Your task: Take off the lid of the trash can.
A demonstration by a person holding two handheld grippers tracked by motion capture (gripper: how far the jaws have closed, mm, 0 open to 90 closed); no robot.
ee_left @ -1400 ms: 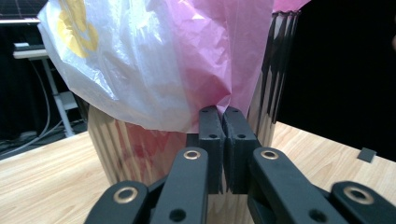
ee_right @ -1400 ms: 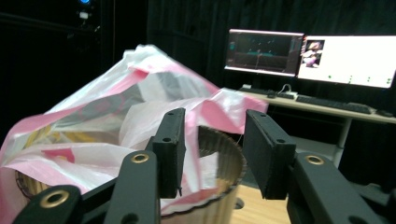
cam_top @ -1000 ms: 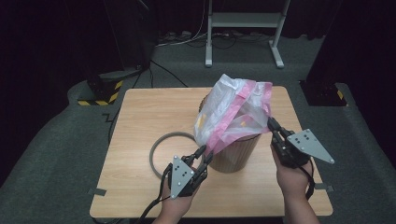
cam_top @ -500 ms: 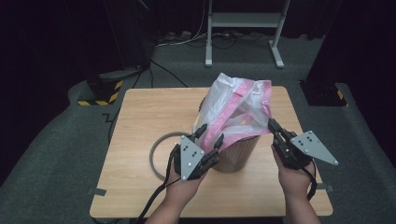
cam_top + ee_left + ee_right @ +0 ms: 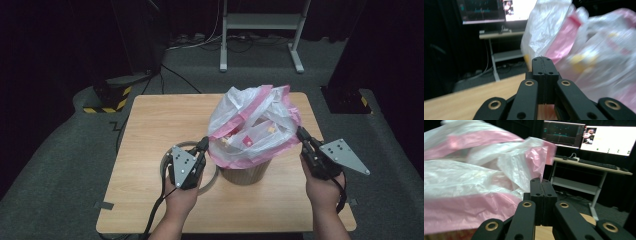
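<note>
From the high view, I had the plastic bag (image 5: 252,127) draped over the wooden bin (image 5: 245,174) near the middle of the tabletop (image 5: 155,120), a ring (image 5: 167,162) lying just left of it. My left gripper (image 5: 204,144) met the bag's left rim, my right gripper (image 5: 300,132) its right rim.

In the left gripper view, its jaws had just been closing and stood pressed together; whether film sat between them I couldn't tell.

In the right gripper view, its jaws were pressed together beside the pink edge.

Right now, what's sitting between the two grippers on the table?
In the high view, a round wooden bin lined with a pink-and-white plastic bag stands between the left gripper and the right gripper, each at the bag's edge.
</note>
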